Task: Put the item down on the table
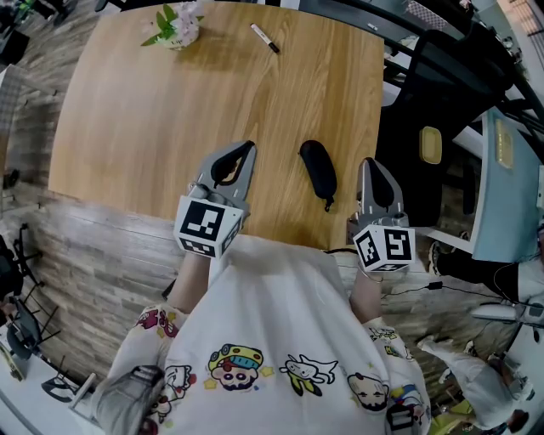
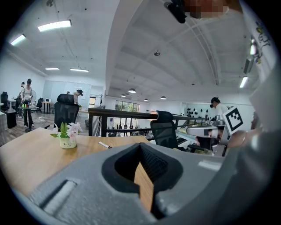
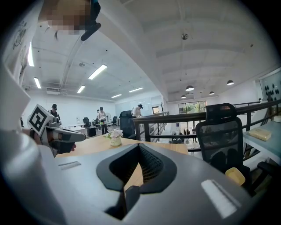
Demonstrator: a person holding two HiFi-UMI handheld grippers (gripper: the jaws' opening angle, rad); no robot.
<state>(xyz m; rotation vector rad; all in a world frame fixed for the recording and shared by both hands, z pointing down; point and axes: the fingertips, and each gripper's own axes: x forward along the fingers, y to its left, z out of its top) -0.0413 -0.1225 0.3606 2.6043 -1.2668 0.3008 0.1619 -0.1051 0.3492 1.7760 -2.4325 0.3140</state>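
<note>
A black oblong pouch [image 1: 318, 171] lies flat on the wooden table [image 1: 170, 127], near its front edge and between my two grippers. My left gripper [image 1: 247, 149] hovers just left of it, jaws shut with nothing between them. To the pouch's right, my right gripper [image 1: 368, 163] is also shut and empty. Neither gripper touches the pouch. In the left gripper view the left gripper [image 2: 141, 145] shows its jaws meeting at the tip. The right gripper [image 3: 139, 145] looks the same in its own view. The pouch does not show clearly in either gripper view.
A small pot of flowers [image 1: 174, 25] and a marker pen [image 1: 264, 38] sit at the table's far edge. A black office chair [image 1: 442, 93] stands right of the table. People stand far off in the office.
</note>
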